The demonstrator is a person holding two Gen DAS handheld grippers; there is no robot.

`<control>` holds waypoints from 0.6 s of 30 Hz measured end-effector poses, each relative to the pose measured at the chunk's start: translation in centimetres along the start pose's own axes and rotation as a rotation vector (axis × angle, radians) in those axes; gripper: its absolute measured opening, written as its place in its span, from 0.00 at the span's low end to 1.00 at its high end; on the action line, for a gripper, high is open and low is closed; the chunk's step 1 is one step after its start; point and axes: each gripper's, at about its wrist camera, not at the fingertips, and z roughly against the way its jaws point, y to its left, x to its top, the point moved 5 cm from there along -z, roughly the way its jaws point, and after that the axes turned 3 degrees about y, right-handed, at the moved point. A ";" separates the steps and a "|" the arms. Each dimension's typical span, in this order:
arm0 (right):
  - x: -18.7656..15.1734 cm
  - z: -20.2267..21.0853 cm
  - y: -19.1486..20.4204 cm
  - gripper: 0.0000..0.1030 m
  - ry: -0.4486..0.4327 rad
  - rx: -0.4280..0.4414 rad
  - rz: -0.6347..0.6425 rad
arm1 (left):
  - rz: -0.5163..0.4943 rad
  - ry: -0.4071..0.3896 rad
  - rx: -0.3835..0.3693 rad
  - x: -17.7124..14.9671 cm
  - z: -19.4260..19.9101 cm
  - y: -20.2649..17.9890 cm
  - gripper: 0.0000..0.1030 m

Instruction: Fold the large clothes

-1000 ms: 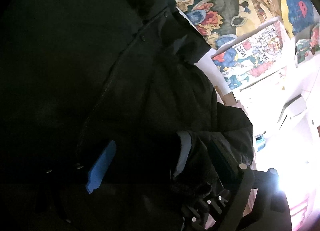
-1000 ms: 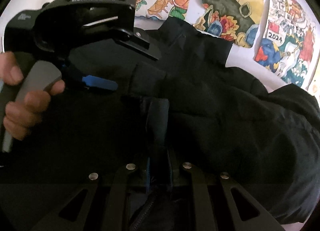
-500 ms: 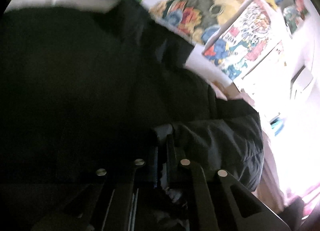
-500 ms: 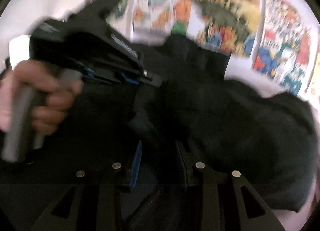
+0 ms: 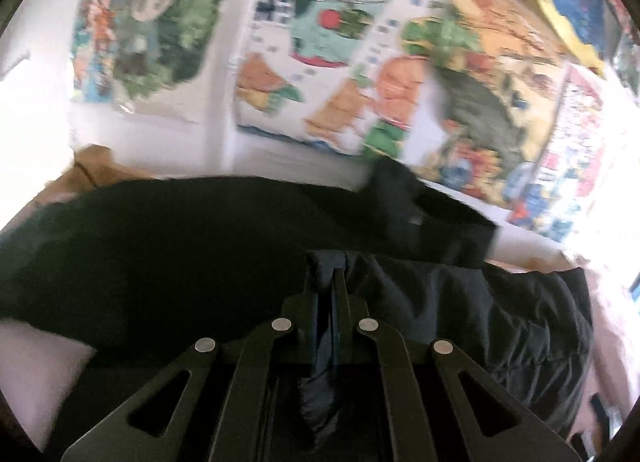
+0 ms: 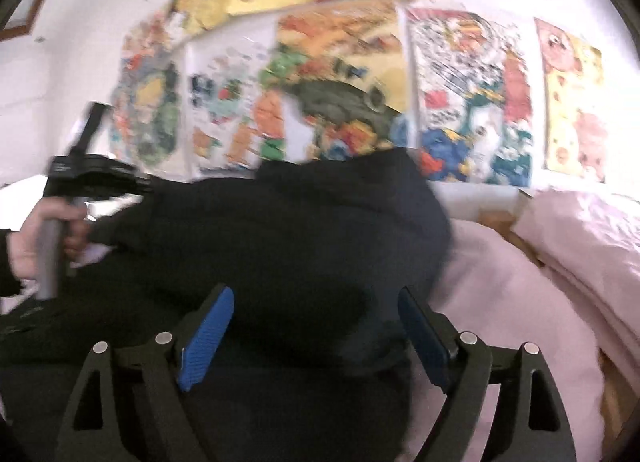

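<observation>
Padded black jacket (image 5: 248,254), heaped on the pink bedding (image 6: 520,302) below the wall posters (image 5: 340,74), looks soft, bulky and slippery, best taken at a hem or cuff, as the left gripper (image 5: 334,282) pinches a fold; only the right view shows the right gripper (image 6: 316,326) spread, empty, and the left hand (image 6: 36,242).

No legible text, label, brand or number is showing in either view. The wall posters (image 6: 472,94) are appearing motion-blurred, and any printing on them is reading only as coloured shapes.
</observation>
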 end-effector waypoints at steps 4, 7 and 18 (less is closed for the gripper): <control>-0.1 -3.4 -2.4 0.81 0.097 -0.095 -0.018 | 0.046 -0.017 0.080 -0.2 -1.1 4.3 0.03; -0.7 -6.2 -3.7 0.72 0.156 -0.110 -0.033 | 0.082 -0.005 0.099 -0.4 -2.6 6.6 0.03; -5.4 -12.8 -3.5 0.46 0.346 -0.157 0.066 | -0.031 0.043 0.201 -1.5 -6.9 8.2 0.05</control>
